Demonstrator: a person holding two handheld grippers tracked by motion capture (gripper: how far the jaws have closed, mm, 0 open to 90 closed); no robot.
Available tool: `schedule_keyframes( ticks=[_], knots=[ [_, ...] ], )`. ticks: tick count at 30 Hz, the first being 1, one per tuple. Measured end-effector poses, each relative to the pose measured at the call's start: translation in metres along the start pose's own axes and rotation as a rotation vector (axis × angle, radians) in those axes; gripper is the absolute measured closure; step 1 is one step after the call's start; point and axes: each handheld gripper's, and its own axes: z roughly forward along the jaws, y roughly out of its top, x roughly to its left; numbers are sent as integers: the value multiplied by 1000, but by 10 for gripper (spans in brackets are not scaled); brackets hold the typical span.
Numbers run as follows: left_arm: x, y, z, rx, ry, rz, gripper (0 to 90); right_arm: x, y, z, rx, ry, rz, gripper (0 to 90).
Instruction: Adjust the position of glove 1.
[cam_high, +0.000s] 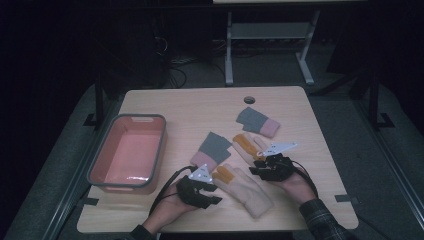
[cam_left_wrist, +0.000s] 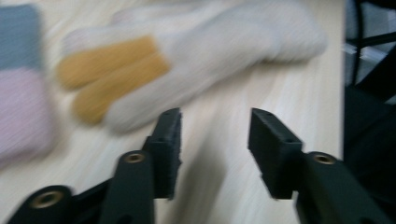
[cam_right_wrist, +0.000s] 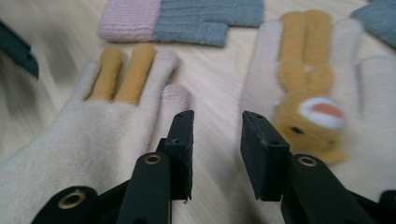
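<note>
Tongs (cam_high: 218, 192) apart beside empty pink bin (cam_high: 158, 150)

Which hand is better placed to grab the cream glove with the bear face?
Probably right: the right claw is open just beside the bear-face glove, while the left claw faces the plain cream glove.

Pale wooden worktop (cam_high: 190, 107) bearing two cream gloves (cam_high: 247, 187) (cam_high: 248, 145) between the tongs, two grey-pink gloves (cam_high: 214, 148) (cam_high: 256, 121) beyond, pink tub (cam_high: 129, 152) left.

Looks like a lab setup: bare wooden table (cam_high: 200, 107), cables (cam_high: 175, 62) on dark floor, metal desk frame (cam_high: 270, 45) behind.
</note>
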Motion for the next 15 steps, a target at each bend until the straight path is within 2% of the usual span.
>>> schedule_keyframes(
  ticks=[3,6,8,10,13,15],
  knots=[
    [6,-11,-7,-1,40,8,404,-2,0,-5,-24,-14,0,638],
    [12,-20,-12,-4,60,-13,342,-7,-1,-9,-31,-18,-2,628],
    [14,-25,-14,-18,82,-19,292,-11,-1,-9,-7,-24,2,587],
    [16,-29,-18,-13,103,-5,247,-15,-2,-9,-5,-14,17,576],
    [19,-33,-17,-21,120,-9,207,-20,0,-10,6,-29,47,574],
    [20,-35,-14,5,131,3,190,-23,2,-10,11,-48,60,566]
  ],
)
